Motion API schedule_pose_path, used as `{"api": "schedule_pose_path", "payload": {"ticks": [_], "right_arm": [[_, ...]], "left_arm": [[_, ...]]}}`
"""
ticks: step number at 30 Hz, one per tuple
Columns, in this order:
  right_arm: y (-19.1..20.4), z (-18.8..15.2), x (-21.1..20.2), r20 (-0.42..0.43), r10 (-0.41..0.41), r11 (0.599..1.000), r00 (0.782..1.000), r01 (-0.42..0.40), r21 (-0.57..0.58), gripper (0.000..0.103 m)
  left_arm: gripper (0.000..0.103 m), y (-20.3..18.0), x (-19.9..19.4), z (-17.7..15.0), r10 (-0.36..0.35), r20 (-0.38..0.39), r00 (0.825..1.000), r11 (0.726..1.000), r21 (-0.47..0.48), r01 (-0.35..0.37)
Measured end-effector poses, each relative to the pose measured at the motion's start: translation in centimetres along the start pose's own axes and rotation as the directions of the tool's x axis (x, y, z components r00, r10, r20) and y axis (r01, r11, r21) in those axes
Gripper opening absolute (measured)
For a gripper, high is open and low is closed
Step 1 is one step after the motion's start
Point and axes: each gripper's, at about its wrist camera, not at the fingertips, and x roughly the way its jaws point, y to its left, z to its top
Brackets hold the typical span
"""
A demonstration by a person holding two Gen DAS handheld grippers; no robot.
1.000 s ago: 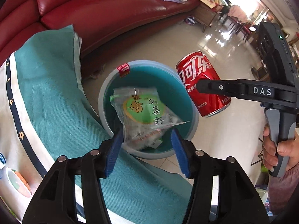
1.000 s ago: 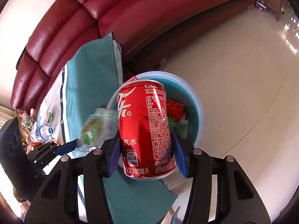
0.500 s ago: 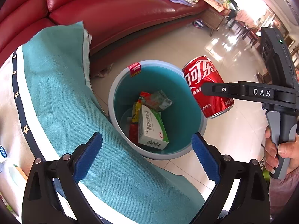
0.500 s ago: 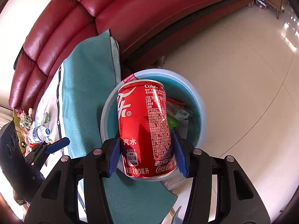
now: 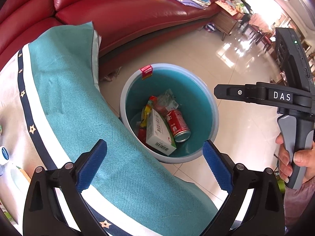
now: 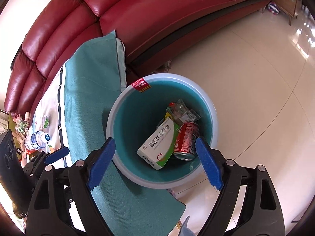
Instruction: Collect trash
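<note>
Now both grippers hang above the teal bin (image 6: 118, 118), which stands on the tiled floor just beside the cloth-covered table edge (image 5: 78, 118). The left gripper (image 5: 154, 163) has its jaws spread about as wide as they go, with nothing between the blue pads. The right gripper (image 6: 154, 161) is opening its jaws, and they too hold nothing; the red cola can (image 6: 186, 141) lies on its side at the bottom of the bin, touching the white-and-green medicine box (image 6: 159, 143), with crumpled wrappers (image 6: 182, 110) behind them.

The step in hand looks like the release over the bin, and it seems done cleanly: everything sits well inside the rim. To finish it well, let the right jaws open fully before lifting away, and pull both grippers straight up so no finger catches the rim or drags the tablecloth. More trash may remain on the table, where a water bottle (image 6: 37, 137) lies.
</note>
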Motion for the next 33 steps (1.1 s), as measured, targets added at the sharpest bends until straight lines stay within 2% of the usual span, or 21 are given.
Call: {"api": "schedule_pose_path", "payload": {"ticks": [3,5,17,26,33], "right_arm": [[0.2,-0.2,0.3,-0.018,-0.005,1.000,1.000,0.005,0.010,0.080],[0.5,-0.2,0.3,-0.022,-0.010,1.000,1.000,0.011,0.009,0.085],[4.2,-1.6,0.0,-0.049,-0.028,0.998,0.998,0.025,-0.054,0.085],[10.0,-2.9,0.8,-0.074,-0.011,0.990,0.997,0.000,-0.144,0.085],[15.7,-4.6,2.0,-0.111,0.003,0.972,0.994,-0.029,-0.233,0.085]], "left_arm": [[0.098,0.4,-0.3,-0.3,-0.010,0.005,1.000,1.000,-0.018,0.010],[0.098,0.6,-0.6,-0.6,-0.015,0.007,1.000,0.999,-0.028,0.015],[0.098,2.7,-3.6,-2.9,-0.005,0.051,0.999,0.997,-0.077,0.009],[0.098,6.9,-7.6,-6.3,0.038,0.096,0.995,0.984,-0.179,-0.020],[0.098,11.4,-10.7,-9.8,0.089,0.121,0.989,0.956,-0.287,-0.051]]}}
